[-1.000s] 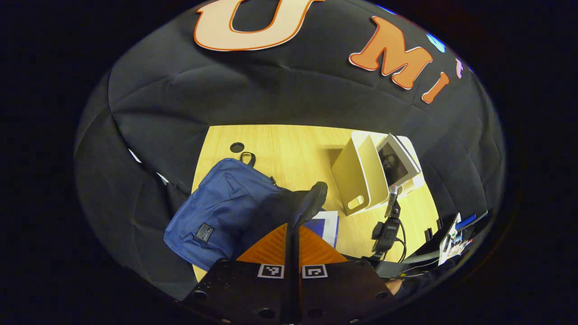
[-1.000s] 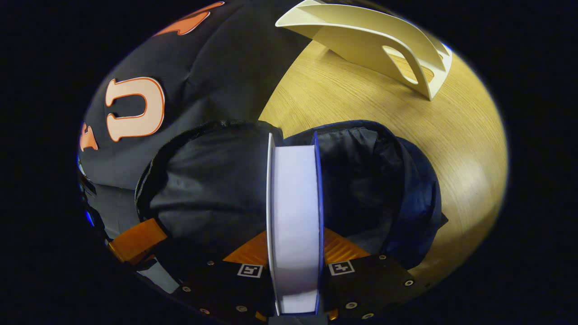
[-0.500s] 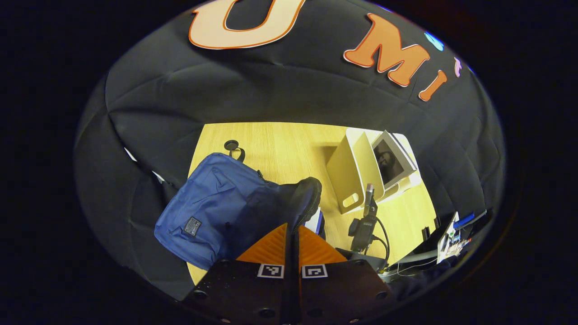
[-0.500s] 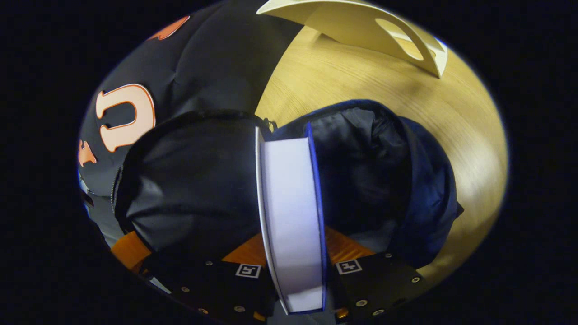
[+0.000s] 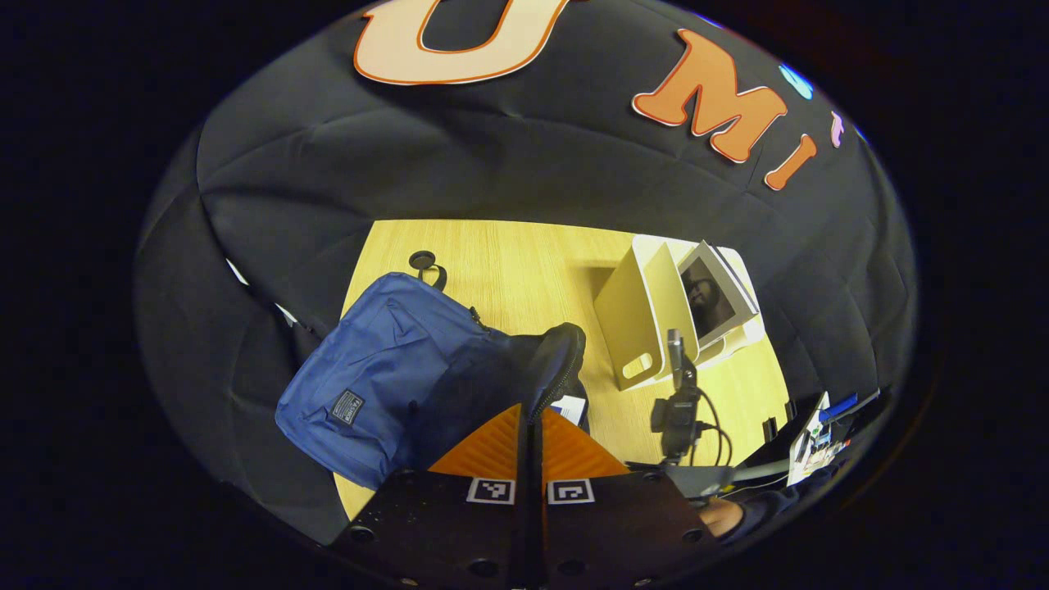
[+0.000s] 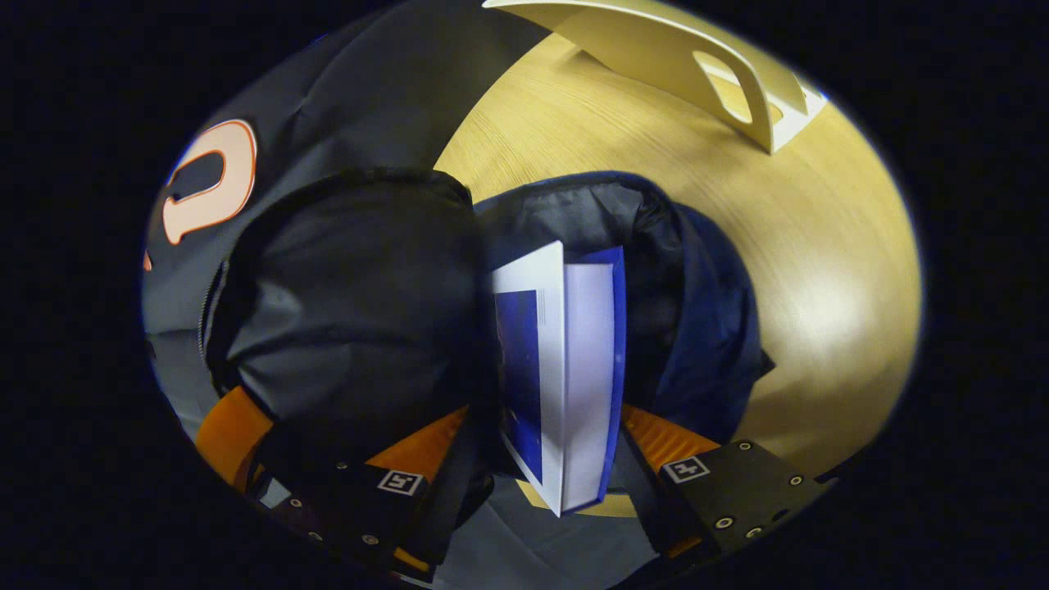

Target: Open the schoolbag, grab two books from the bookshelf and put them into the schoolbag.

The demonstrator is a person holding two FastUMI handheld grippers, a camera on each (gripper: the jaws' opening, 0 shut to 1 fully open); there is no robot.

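The blue schoolbag (image 5: 385,369) lies on the wooden table (image 5: 508,262). My left gripper (image 5: 531,418) is shut on the bag's zipper-edged flap (image 5: 561,360) and holds it up. In the right gripper view the bag's dark-lined mouth (image 6: 647,246) gapes, and a blue-and-white book (image 6: 565,385) stands tilted in it. My right gripper (image 6: 545,414) is open, its fingers spread on either side of the book. The right gripper (image 5: 680,401) also shows in the left gripper view, just right of the bag. The cream bookshelf (image 5: 647,319) holds another book (image 5: 713,295).
The bookshelf (image 6: 697,74) stands beyond the bag on the table (image 6: 819,270). A round hole (image 5: 422,260) sits in the tabletop near the bag's loop. Small items and cables (image 5: 819,426) lie off the table's right edge. A hand (image 5: 721,516) shows at bottom right.
My right gripper's fingers have spread apart and let go of the book, which has tipped and sunk into the bag's mouth. My left gripper still holds the flap up.
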